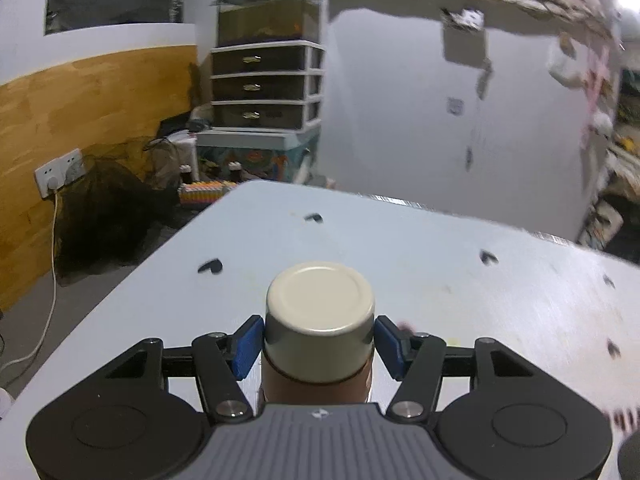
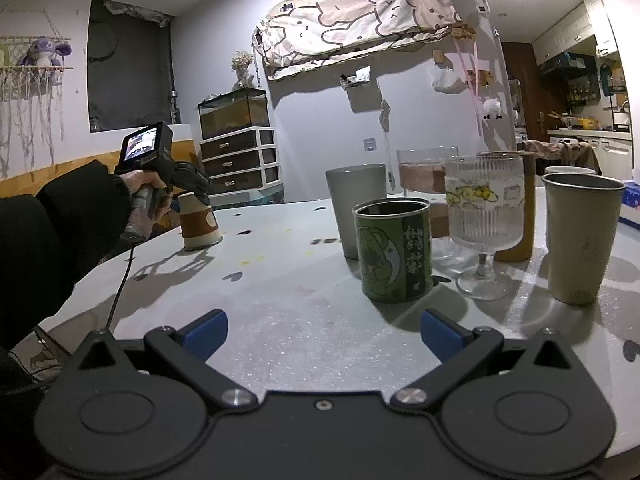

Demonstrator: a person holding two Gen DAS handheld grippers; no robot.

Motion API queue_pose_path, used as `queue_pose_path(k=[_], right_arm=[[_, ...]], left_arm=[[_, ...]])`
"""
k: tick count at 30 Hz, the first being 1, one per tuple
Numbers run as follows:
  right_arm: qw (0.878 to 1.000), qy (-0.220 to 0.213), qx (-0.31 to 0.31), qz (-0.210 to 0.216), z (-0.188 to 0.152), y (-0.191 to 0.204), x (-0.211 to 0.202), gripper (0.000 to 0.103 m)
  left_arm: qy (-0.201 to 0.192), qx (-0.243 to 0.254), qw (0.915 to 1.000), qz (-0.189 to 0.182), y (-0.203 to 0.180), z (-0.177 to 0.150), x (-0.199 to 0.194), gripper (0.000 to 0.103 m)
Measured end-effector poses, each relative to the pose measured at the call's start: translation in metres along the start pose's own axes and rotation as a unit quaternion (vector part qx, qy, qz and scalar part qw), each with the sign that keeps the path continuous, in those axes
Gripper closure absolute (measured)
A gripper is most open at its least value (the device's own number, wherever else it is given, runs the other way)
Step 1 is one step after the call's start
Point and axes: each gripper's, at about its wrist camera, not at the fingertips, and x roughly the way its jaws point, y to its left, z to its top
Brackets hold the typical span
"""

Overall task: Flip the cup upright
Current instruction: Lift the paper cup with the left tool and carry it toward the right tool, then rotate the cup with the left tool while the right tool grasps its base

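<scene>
A cream paper cup with a brown sleeve point(image 1: 320, 332) stands upside down on the white table point(image 1: 440, 280), its flat base facing up. My left gripper point(image 1: 319, 344) has its blue pads against both sides of the cup, shut on it. In the right wrist view the same cup point(image 2: 198, 220) shows at the table's far left, rim down and slightly tilted, with the left gripper point(image 2: 188, 190) on its upper part. My right gripper point(image 2: 323, 334) is open and empty, low over the table's near edge.
Several upright vessels stand at the right: a green printed tin point(image 2: 394, 248), a grey cup point(image 2: 356, 214), a ribbed stemmed glass point(image 2: 484, 220), a metal tumbler point(image 2: 580, 236). A drawer unit point(image 1: 266, 84) stands beyond the table's far edge. Small dark marks dot the tabletop.
</scene>
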Motion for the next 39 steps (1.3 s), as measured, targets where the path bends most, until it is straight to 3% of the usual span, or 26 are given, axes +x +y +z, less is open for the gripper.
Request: queue_pose_path(k=[6,11,21,28,30,31,32,35,39], right_arm=[[1.0,-0.002,-0.002,0.009,-0.001,0.005,0.001,0.0],[1.0,-0.006,-0.001,0.014,0.0,0.007,-0.001,0.0],[1.0,-0.014,0.004,0.025,0.0,0.008,-0.004,0.0],[0.999,-0.023,0.023,0.033,-0.001,0.005,-0.005,0.001],[0.999,-0.016,0.017,0.044,-0.002,0.008,-0.004,0.014],[0.998,-0.012,0.012,0.054,-0.002,0.009,-0.003,0.03],[0.998,-0.009,0.009,0.061,-0.001,0.011,-0.002,0.038],[0.996,0.009,0.005,0.086,-0.002,0.017,0.005,0.075],[0.992,0.031,0.009,0.118,-0.003,0.024,0.015,0.092]], left_arm=[[0.008,0.07,0.9952,-0.068,-0.024,-0.03,-0.048,0.042],[-0.002,0.126,0.9817,-0.144,-0.053,-0.06,-0.098,0.042],[0.008,0.234,0.929,-0.287,-0.113,-0.12,-0.174,0.042],[0.024,0.291,0.8921,-0.345,-0.143,-0.156,-0.205,0.042],[0.026,0.299,0.8859,-0.353,-0.148,-0.166,-0.211,0.042],[0.027,0.301,0.8844,-0.355,-0.149,-0.168,-0.211,0.042],[0.028,0.301,0.8832,-0.358,-0.151,-0.17,-0.211,0.042],[0.022,0.297,0.8849,-0.359,-0.156,-0.17,-0.208,0.041],[0.012,0.287,0.8869,-0.362,-0.164,-0.165,-0.208,0.033]])
